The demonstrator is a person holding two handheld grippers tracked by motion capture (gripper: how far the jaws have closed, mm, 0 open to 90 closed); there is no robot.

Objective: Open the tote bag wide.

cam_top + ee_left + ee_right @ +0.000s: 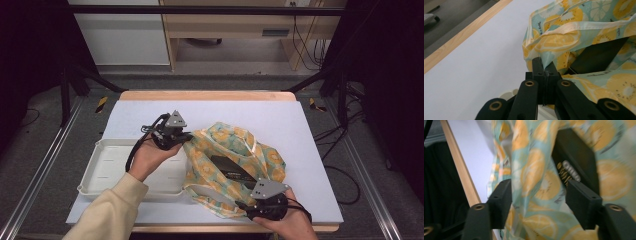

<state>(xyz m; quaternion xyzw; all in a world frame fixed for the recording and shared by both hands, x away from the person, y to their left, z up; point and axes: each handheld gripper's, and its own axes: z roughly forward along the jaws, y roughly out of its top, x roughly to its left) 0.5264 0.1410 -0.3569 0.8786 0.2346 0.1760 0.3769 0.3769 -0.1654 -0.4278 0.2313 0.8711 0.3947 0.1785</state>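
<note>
White table bears a fruit-print bag: left gripper pinches its rim to hold the mouth open, right gripper gapes around loose cloth.

High view overhead, facing forward-down; both gripper views close, sharing bag.

A grey floor ran across the upper half of the frame, flanked by dark metal frame posts at left and right. At top centre stood pale wooden furniture, perhaps a desk, with black cables hanging at upper right. A white cabinet panel filled the upper left.
</note>
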